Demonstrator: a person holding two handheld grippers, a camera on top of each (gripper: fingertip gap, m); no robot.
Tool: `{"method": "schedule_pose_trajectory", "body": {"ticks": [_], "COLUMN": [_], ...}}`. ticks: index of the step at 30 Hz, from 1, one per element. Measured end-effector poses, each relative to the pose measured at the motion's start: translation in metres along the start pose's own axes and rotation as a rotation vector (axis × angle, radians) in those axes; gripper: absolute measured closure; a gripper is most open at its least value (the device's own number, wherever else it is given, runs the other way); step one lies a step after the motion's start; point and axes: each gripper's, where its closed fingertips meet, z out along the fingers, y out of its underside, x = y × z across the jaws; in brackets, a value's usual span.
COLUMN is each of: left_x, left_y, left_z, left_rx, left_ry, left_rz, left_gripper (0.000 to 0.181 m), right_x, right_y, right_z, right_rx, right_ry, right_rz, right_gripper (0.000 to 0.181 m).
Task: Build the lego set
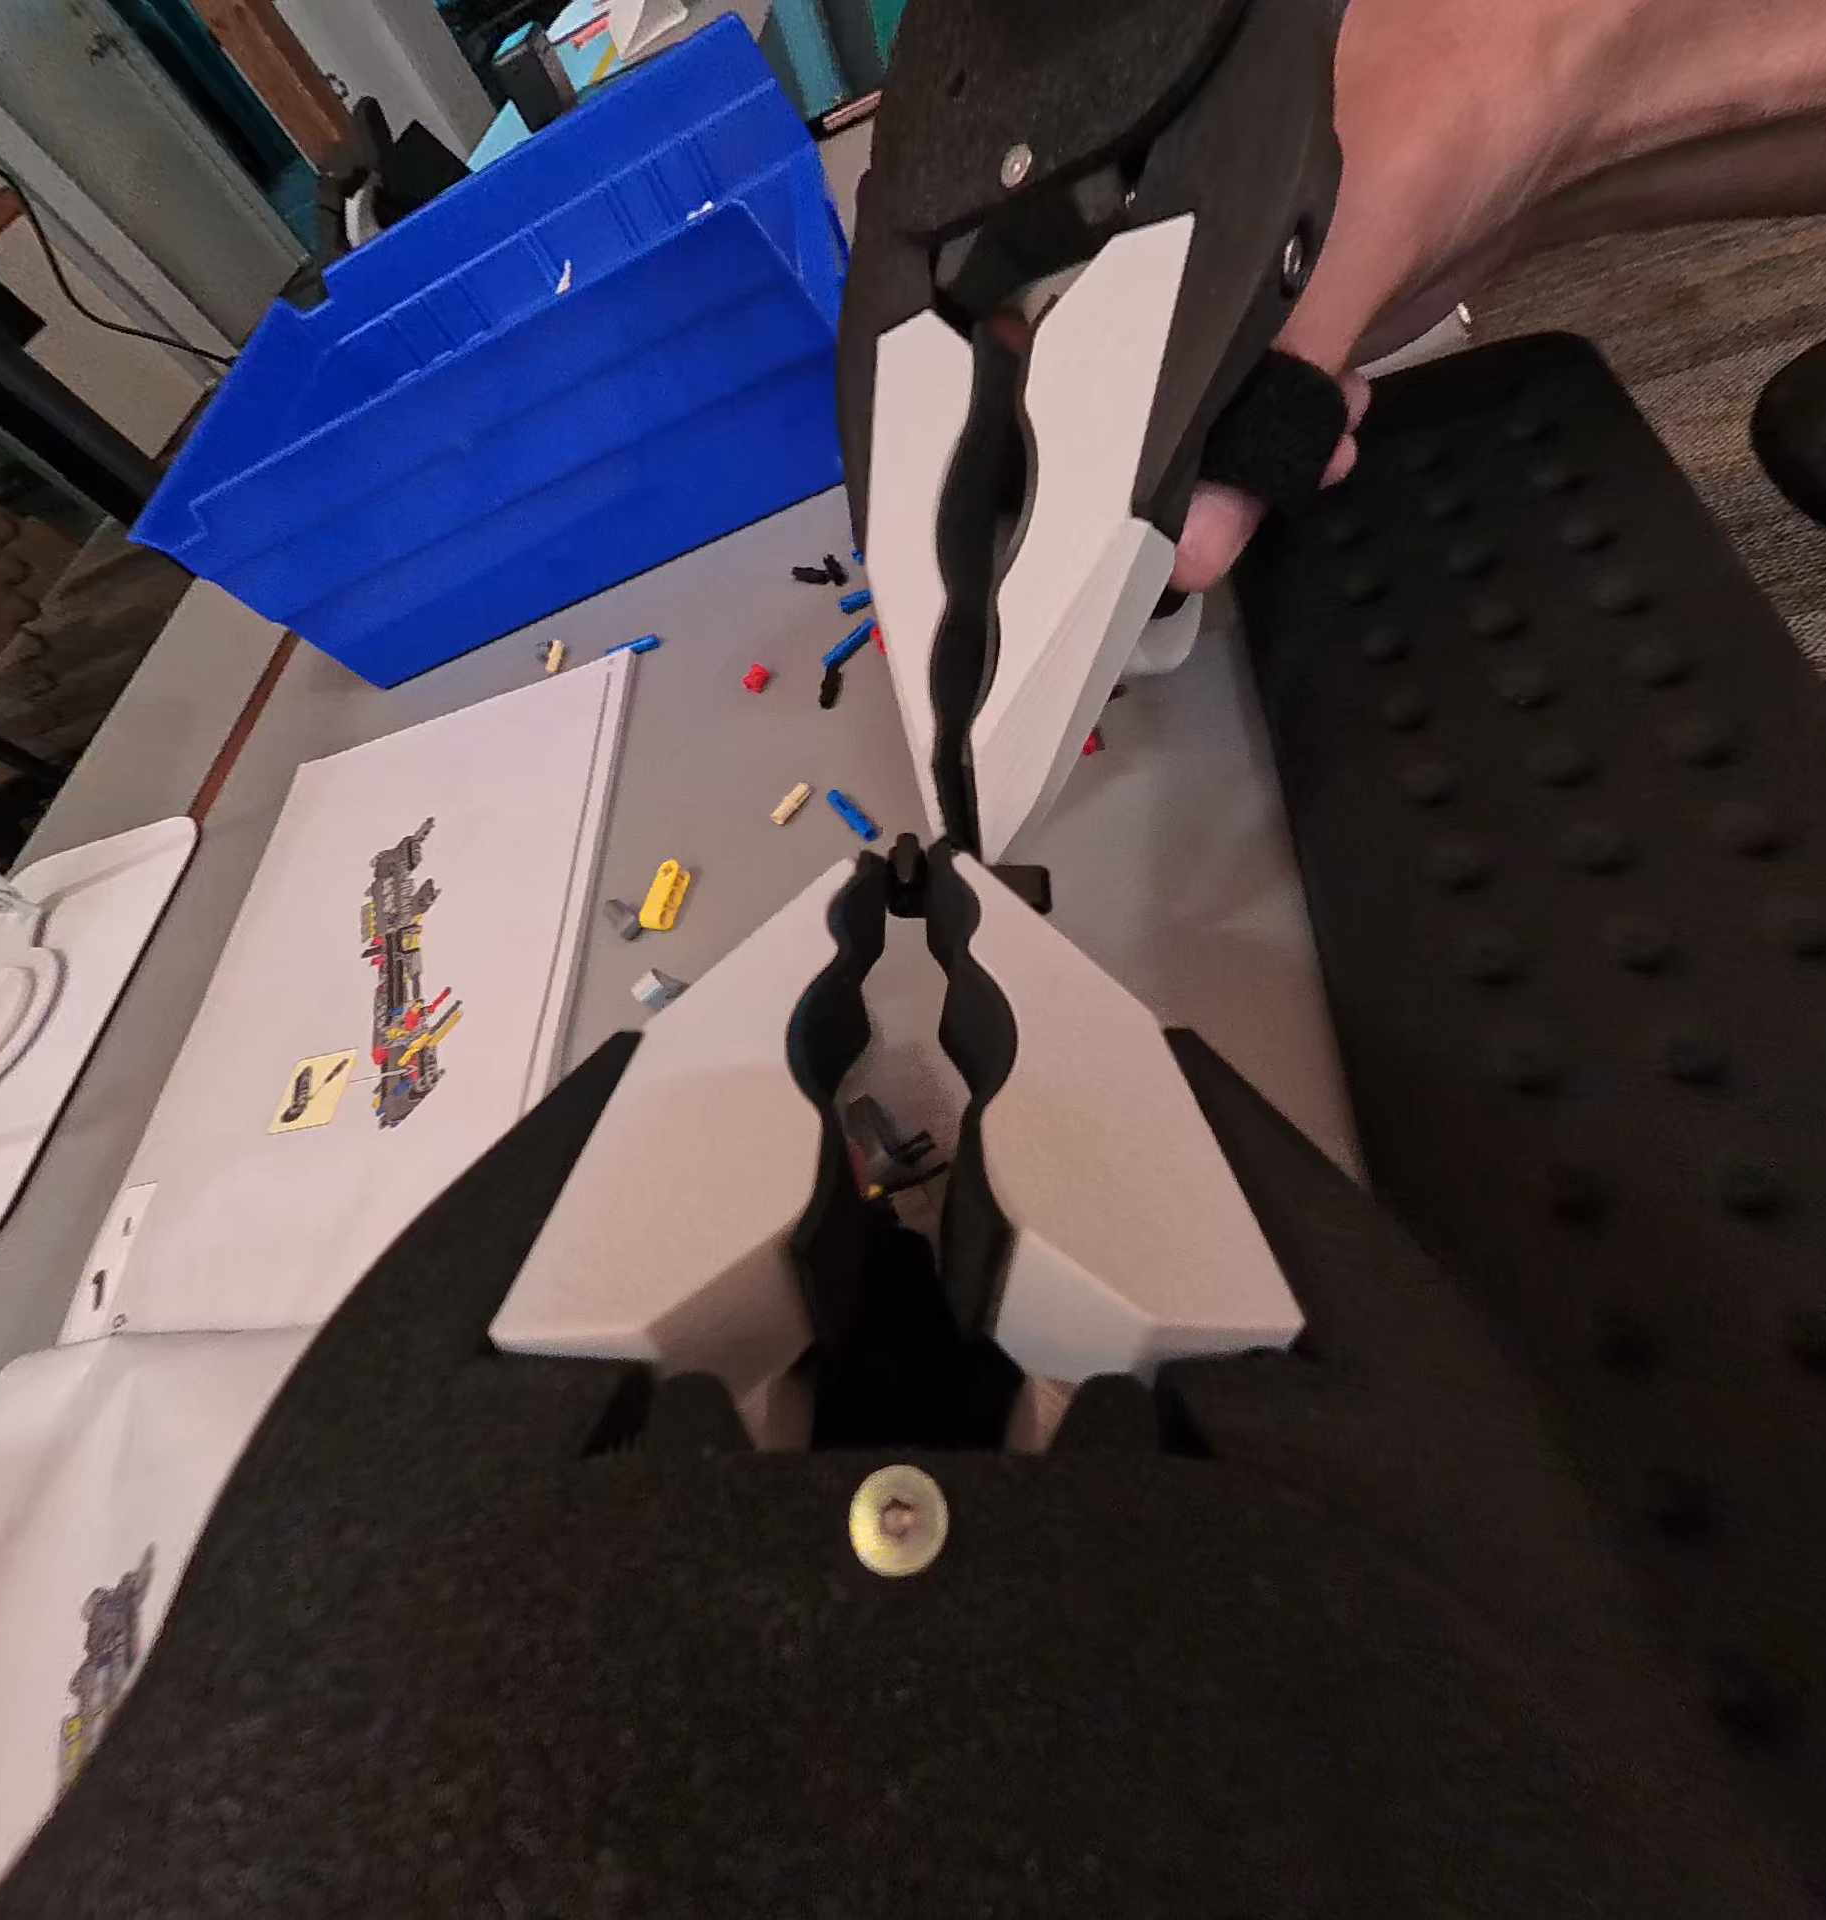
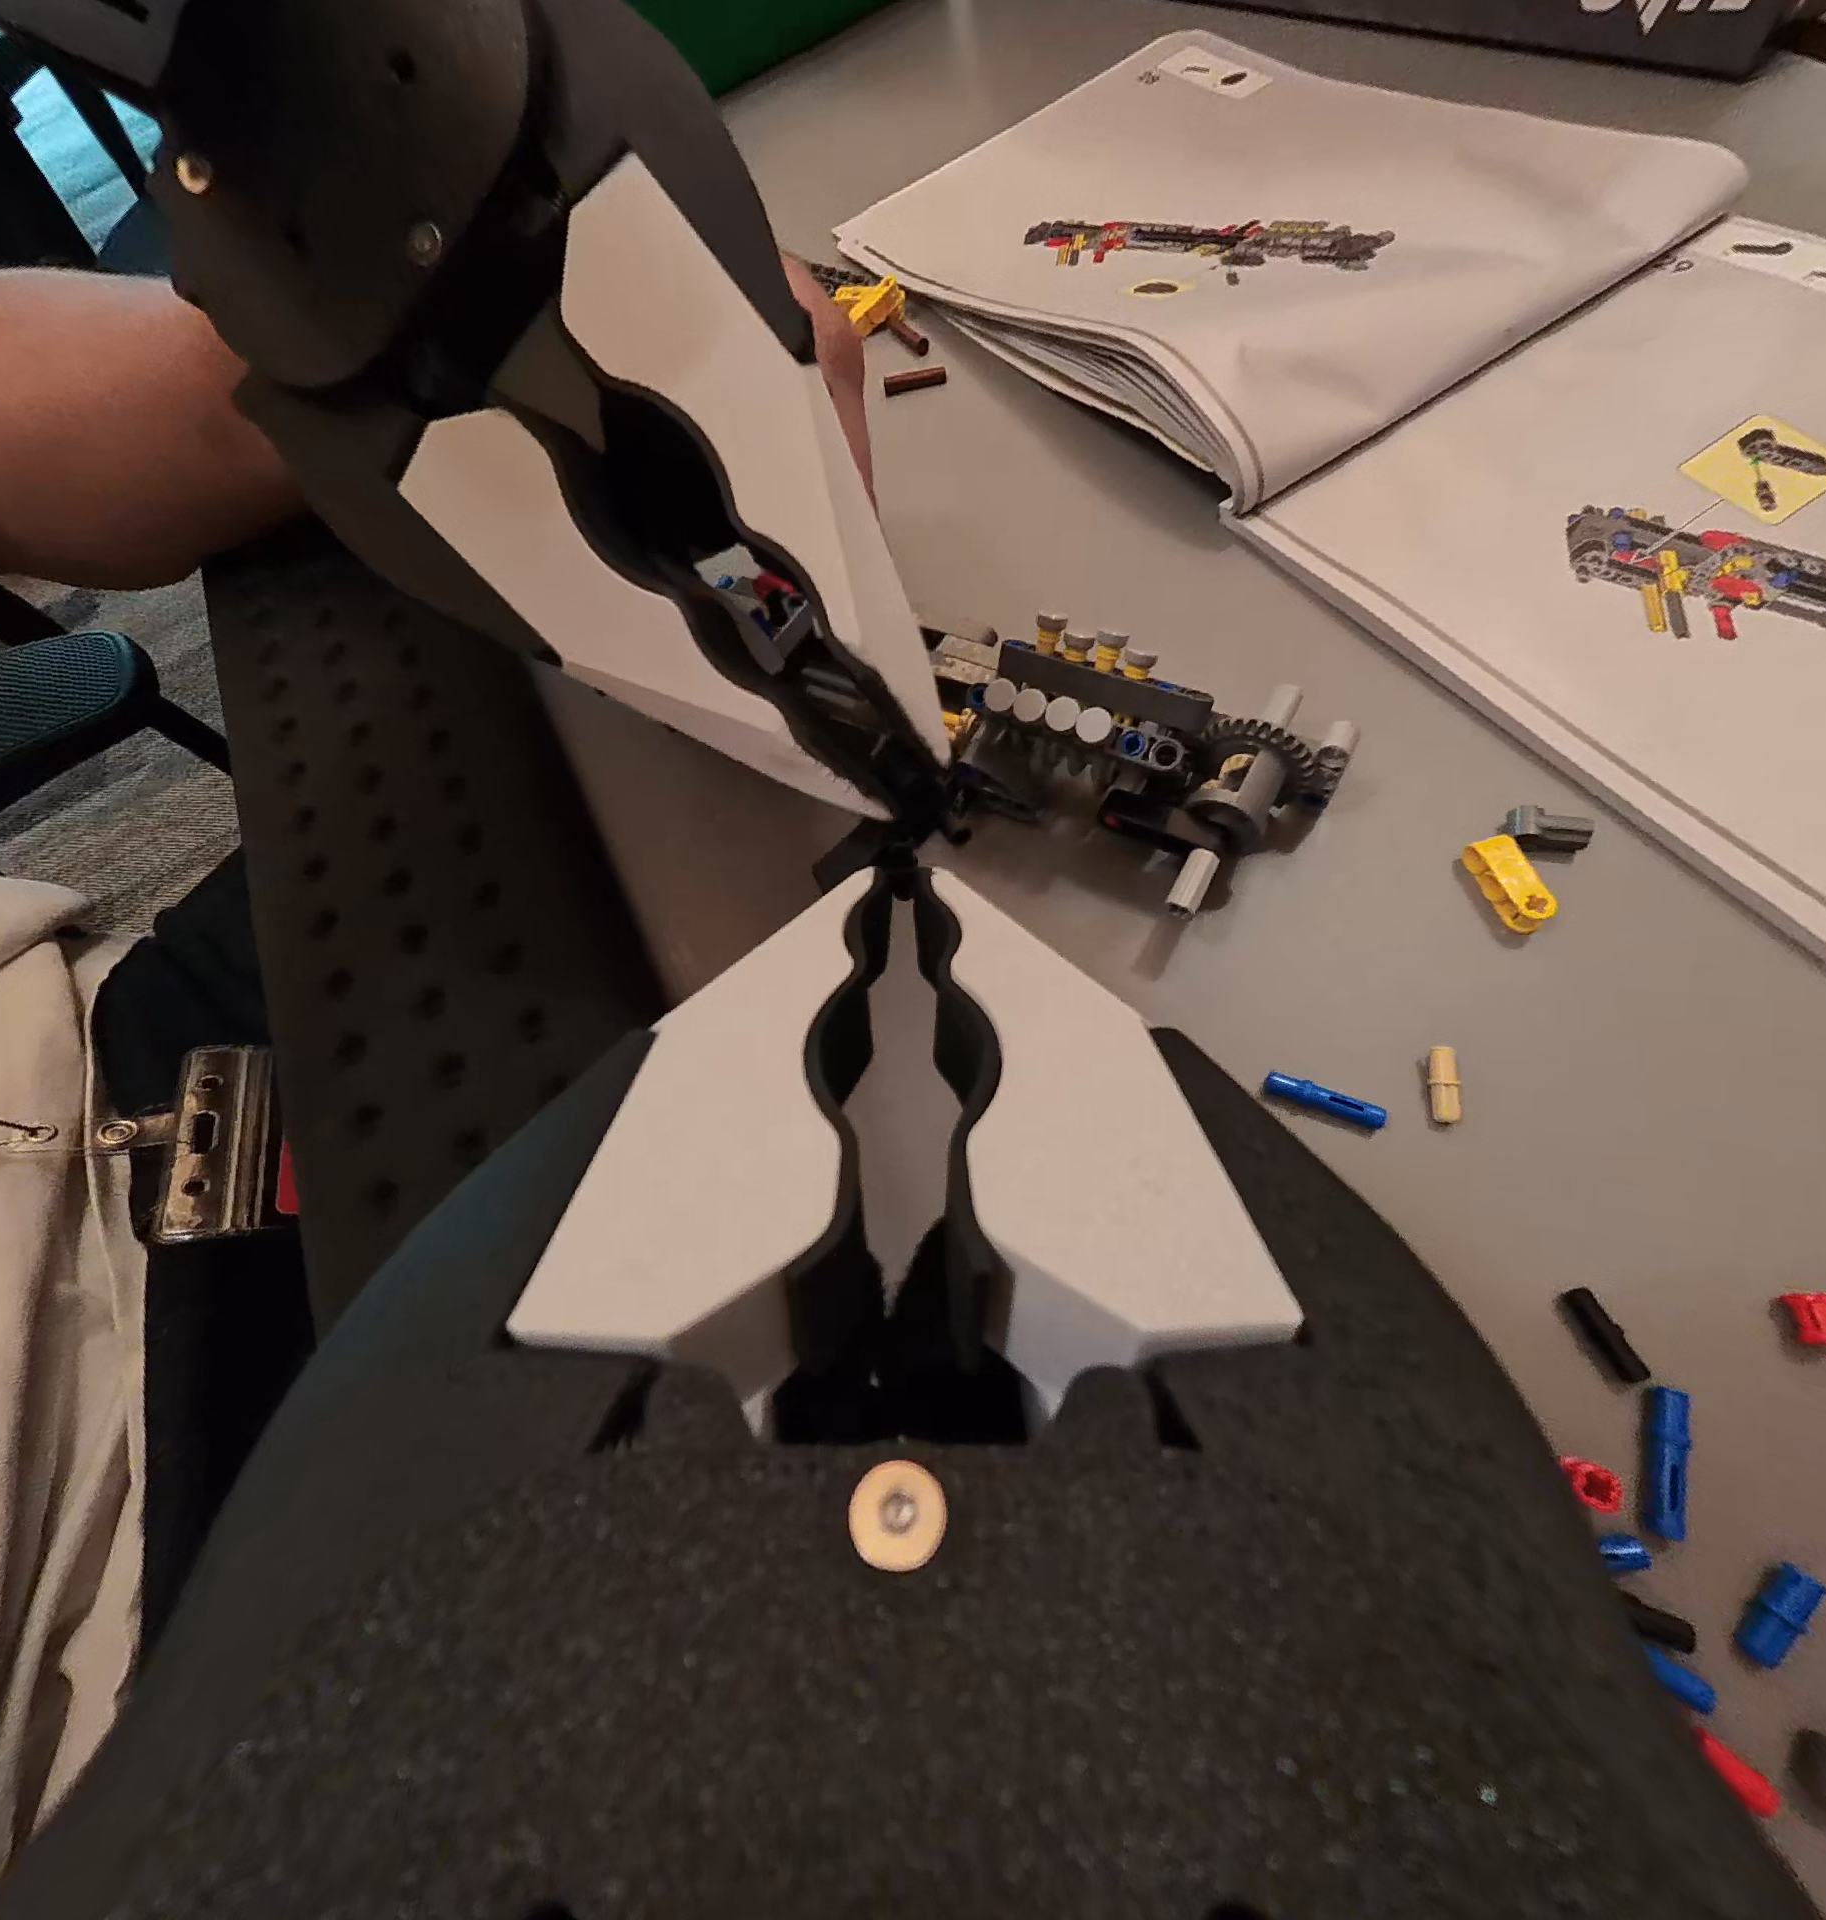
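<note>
Meeting tip-to-tip near table edge (image 2: 618,831): tongs (image 1: 904,862)

left gripper (image 1: 904,868): black grainy body, white wedge fingers, wavy black pads, brass screw | right gripper (image 2: 901,878): same, silver screw | hand (image 1: 1408,208): black knit fingertip sleeve

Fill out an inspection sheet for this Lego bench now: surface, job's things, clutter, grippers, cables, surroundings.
Surface: grey table, black dimpled mat along its edge.
Job's things: partly built model; open instruction booklet; small black piece pinched at the tips.
Clutter: loose blue, red, yellow, tan and black pins scattered about.
Grippers: left gripper and right gripper meet tip to tip, both closed on the piece.
Cables: black cable off the table.
Surroundings: blue bin; office chair.
</note>
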Motion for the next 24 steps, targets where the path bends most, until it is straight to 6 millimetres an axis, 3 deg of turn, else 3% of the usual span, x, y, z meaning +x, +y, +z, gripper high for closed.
{"method": "schedule_pose_trajectory", "body": {"ticks": [4,8,10,24], "left_x": [-0.015,-0.025,-0.023,-0.015], "left_y": [-0.003,0.007,0.011,0.018], "left_z": [-0.009,-0.01,-0.008,-0.002], "left_rx": [0.019,-0.022,-0.037,-0.079], "left_ry": [-0.039,-0.054,-0.047,-0.038], "left_rz": [-0.033,-0.07,-0.061,-0.008], "left_gripper": [0.175,0.176,0.175,0.175], "right_x": [0.008,0.045,0.054,0.059], "right_y": [0.008,0.04,0.052,0.057], "right_z": [0.001,0.001,0.003,-0.001], "right_rx": [-0.037,-0.176,-0.239,-0.224], "right_ry": [0.025,0.143,0.147,0.117], "right_rz": [-0.025,-0.158,-0.151,-0.067], "right_gripper": [0.178,0.178,0.178,0.181]}}
